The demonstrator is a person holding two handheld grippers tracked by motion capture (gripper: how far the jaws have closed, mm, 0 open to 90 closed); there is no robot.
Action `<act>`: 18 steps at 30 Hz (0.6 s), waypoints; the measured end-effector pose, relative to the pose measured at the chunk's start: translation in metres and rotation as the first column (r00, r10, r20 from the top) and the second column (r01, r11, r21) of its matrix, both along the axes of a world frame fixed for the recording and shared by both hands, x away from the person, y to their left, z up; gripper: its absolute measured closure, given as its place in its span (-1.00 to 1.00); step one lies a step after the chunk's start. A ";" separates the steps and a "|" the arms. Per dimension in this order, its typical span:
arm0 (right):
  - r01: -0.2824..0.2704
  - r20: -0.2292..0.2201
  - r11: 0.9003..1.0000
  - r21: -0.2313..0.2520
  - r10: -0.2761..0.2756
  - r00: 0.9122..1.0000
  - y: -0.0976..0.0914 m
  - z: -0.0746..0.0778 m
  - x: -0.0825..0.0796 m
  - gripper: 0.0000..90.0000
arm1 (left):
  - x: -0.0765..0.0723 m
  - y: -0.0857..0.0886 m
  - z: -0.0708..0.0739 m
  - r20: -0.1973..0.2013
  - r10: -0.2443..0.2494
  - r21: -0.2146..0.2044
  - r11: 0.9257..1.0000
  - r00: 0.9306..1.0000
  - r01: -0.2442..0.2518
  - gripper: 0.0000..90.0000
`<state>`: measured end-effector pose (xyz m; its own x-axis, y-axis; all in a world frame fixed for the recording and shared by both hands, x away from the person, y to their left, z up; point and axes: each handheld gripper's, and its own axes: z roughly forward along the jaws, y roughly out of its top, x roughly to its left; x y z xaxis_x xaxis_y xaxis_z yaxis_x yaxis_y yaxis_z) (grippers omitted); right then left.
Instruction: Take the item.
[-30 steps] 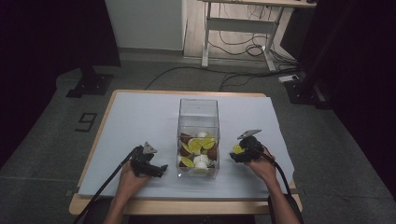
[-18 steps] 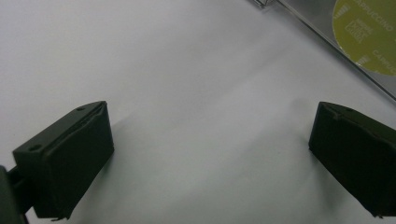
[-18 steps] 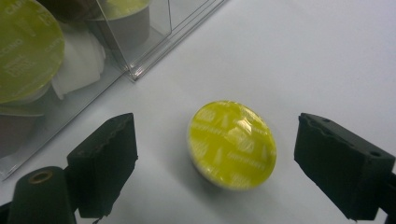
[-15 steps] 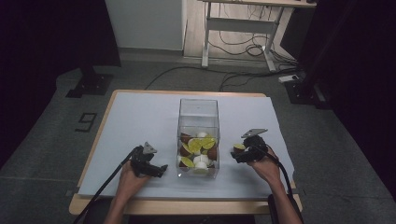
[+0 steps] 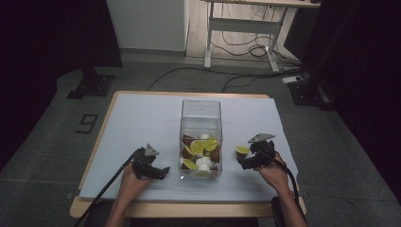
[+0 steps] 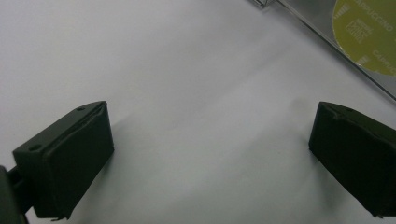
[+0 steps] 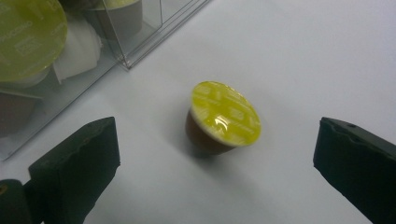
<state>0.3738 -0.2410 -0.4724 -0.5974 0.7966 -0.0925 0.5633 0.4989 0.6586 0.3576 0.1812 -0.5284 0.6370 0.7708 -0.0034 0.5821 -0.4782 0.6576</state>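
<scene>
A clear plastic box [image 5: 201,124] stands mid-table, holding several coffee capsules [image 5: 198,147], some with yellow-green lids, some white. One loose capsule [image 5: 242,150] [image 7: 220,118], brown with a yellow-green lid, lies tilted on the white sheet right of the box. My right gripper [image 5: 245,164] [image 7: 215,163] is open just short of it, jaws wide on either side, not touching. My left gripper [image 5: 163,171] [image 6: 210,154] is open over bare sheet left of the box, with a capsule lid [image 6: 369,32] behind the box wall [image 6: 327,37] at its upper right.
The table's white sheet [image 5: 142,123] stretches out wide behind and to the left of the box. Beyond the table, on the floor, are cables [image 5: 246,49], a desk frame [image 5: 241,28] and a black stand base [image 5: 90,85].
The right gripper has drawn back slightly toward the person, leaving the loose capsule lying on the sheet in front of it. The left gripper has stayed put.
</scene>
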 end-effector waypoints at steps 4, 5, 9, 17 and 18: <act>0.005 -0.002 1.000 0.015 -0.005 1.000 -0.005 -0.002 -0.005 -0.99 | 0.000 0.000 0.000 0.000 -0.001 0.000 1.000 1.000 0.001 -1.00; 0.004 -0.003 1.000 0.017 -0.004 1.000 -0.005 -0.003 -0.006 -0.99 | 0.000 0.000 0.000 0.000 0.000 0.000 1.000 1.000 0.000 -1.00; 0.007 -0.013 1.000 0.018 -0.006 1.000 -0.008 -0.008 -0.009 -0.99 | 0.000 0.000 0.000 0.001 0.000 0.000 1.000 1.000 0.000 -1.00; 0.019 -0.039 1.000 -0.012 -0.019 0.999 -0.008 -0.022 -0.012 -0.98 | 0.000 0.000 0.000 0.001 -0.001 0.001 1.000 1.000 0.001 -1.00; 0.019 -0.046 1.000 -0.018 -0.019 0.999 -0.007 -0.024 -0.012 -0.98 | 0.000 0.000 0.000 0.001 -0.001 0.000 1.000 1.000 0.001 -1.00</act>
